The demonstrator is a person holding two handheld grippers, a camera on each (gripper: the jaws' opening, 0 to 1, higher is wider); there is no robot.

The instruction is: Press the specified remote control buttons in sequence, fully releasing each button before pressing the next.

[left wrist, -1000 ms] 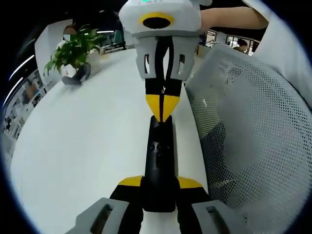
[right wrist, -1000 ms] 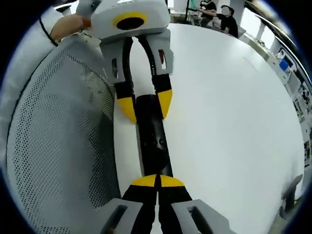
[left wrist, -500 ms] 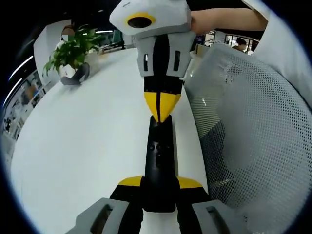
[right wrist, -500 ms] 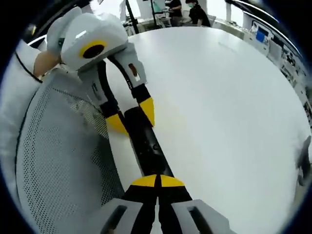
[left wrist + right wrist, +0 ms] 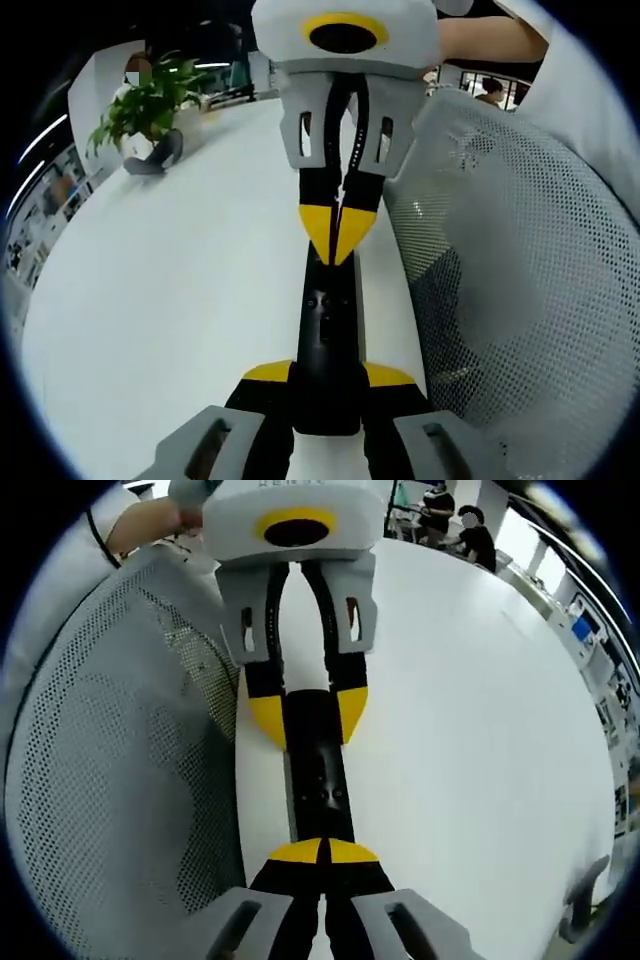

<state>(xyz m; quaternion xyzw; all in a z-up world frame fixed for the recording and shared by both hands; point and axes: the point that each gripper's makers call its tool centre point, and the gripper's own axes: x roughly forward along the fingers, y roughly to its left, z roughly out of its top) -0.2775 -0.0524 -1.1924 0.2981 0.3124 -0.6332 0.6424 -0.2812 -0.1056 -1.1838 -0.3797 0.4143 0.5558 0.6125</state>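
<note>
A slim black remote (image 5: 325, 320) lies lengthwise near the edge of the white table (image 5: 170, 290). My left gripper (image 5: 328, 378) is shut on its near end, one yellow-tipped jaw on each side. My right gripper (image 5: 340, 242) comes down from the top of the left gripper view, shut, with its joined yellow tips on the remote's far part. In the right gripper view the right gripper (image 5: 322, 852) is shut, tips together over the remote (image 5: 318, 780). There the left gripper (image 5: 308, 715) clasps the remote's other end. Small buttons show on the remote's top face.
A grey mesh chair back (image 5: 520, 280) stands close beside the table edge, also the chair back (image 5: 110, 780). A potted plant (image 5: 150, 105) sits at the table's far side. People sit in the distance (image 5: 450, 520). The white table (image 5: 480, 730) stretches wide beside the remote.
The right gripper, tilted off to one side half a second ago, has swung back in line with the remote, and its shut tips sit slightly further along it. The left gripper has kept its hold.
</note>
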